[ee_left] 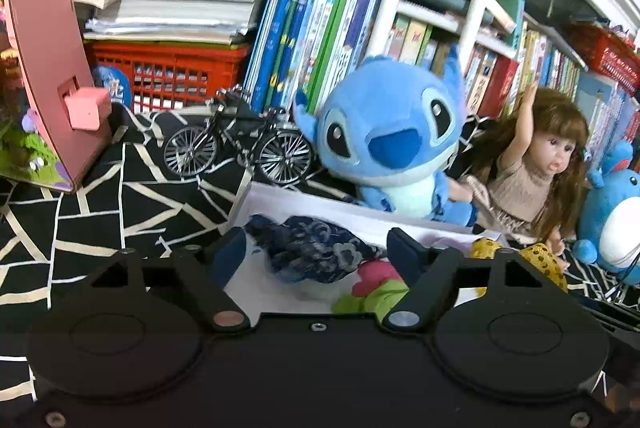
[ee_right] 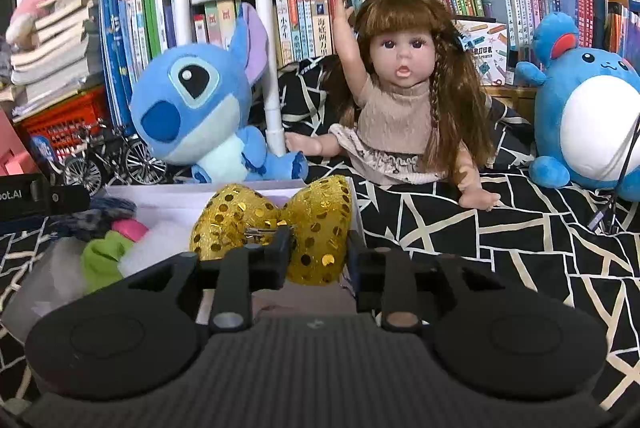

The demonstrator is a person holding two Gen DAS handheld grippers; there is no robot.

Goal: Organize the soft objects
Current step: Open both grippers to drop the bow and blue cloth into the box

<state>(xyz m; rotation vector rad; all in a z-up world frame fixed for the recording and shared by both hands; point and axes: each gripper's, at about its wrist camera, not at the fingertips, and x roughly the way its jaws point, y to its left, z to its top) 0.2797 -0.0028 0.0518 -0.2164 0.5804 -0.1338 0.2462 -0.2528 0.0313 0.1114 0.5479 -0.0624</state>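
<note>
A white box (ee_left: 304, 205) lies on the patterned cloth and holds soft items. My left gripper (ee_left: 316, 248) is open above it, its fingers on either side of a crumpled dark blue patterned cloth (ee_left: 316, 248); a pink and green soft item (ee_left: 372, 288) lies beside it. My right gripper (ee_right: 318, 248) holds a gold sequined bow (ee_right: 276, 224) between its fingers over the box's right end (ee_right: 256, 187). The bow also shows in the left wrist view (ee_left: 540, 260). The blue cloth (ee_right: 104, 211) and the green item (ee_right: 104, 256) show at left in the right wrist view.
A blue Stitch plush (ee_left: 396, 139), a doll (ee_right: 404, 99) and a round blue plush (ee_right: 592, 119) sit behind the box before bookshelves. A model bicycle (ee_left: 240, 143), a red crate (ee_left: 168, 75) and a pink wooden stand (ee_left: 52, 75) are at left.
</note>
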